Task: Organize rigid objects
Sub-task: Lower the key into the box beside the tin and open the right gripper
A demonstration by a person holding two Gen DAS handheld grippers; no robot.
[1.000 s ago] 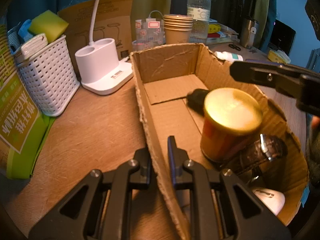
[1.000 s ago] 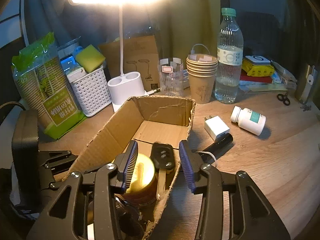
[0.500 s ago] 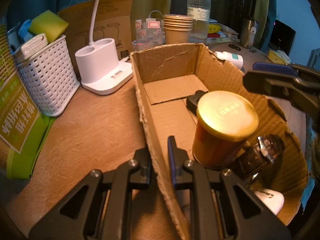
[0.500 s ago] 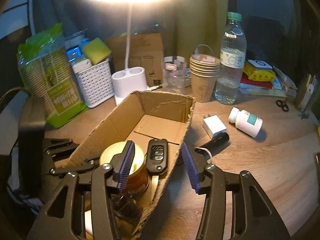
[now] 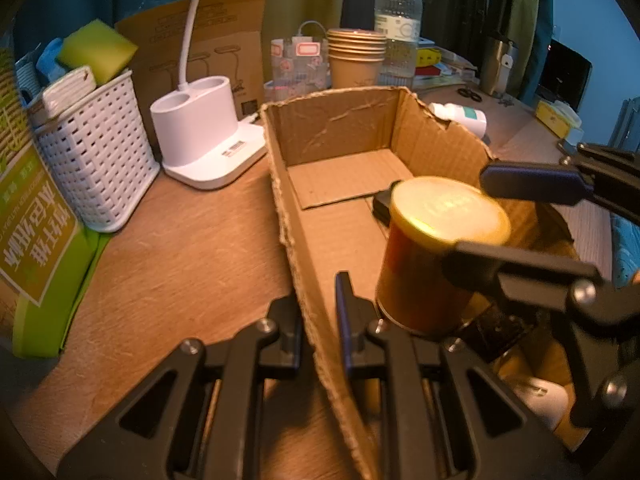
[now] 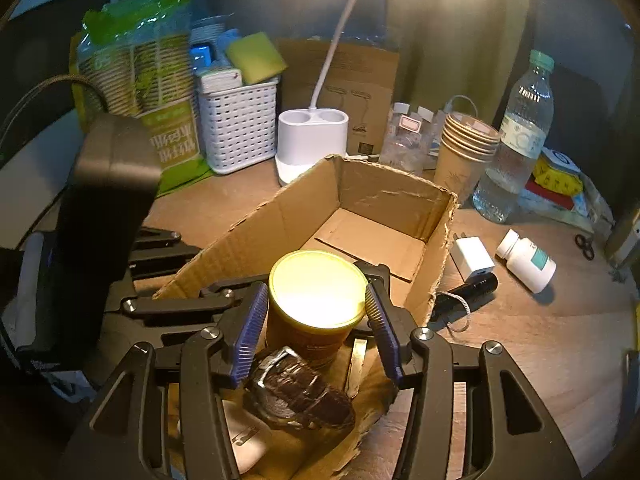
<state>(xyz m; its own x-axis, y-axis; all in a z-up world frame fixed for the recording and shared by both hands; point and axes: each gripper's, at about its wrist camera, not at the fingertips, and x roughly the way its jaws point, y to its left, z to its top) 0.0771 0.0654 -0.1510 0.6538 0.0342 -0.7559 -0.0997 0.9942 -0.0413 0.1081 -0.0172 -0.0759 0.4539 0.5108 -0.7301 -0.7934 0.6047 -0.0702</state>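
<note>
A cardboard box lies on the wooden desk. My left gripper is shut on its near left wall. Inside stands a gold-lidded can. My right gripper is open, a blue-padded finger on each side of the lid and neither visibly pressing it. A black key fob lies just behind the can. A dark watch and a white rounded item lie at the near end. On the desk to the right are a white charger, a black flashlight and a white pill bottle.
Left of the box stand a white lamp base, a white lattice basket and a green packet. Behind it are stacked paper cups, a water bottle and a brown carton. Scissors lie far right.
My right gripper has swung left from over the key fob to straddle the can, rolling and widening slightly. The fob now lies behind the can. My left gripper has kept still.
</note>
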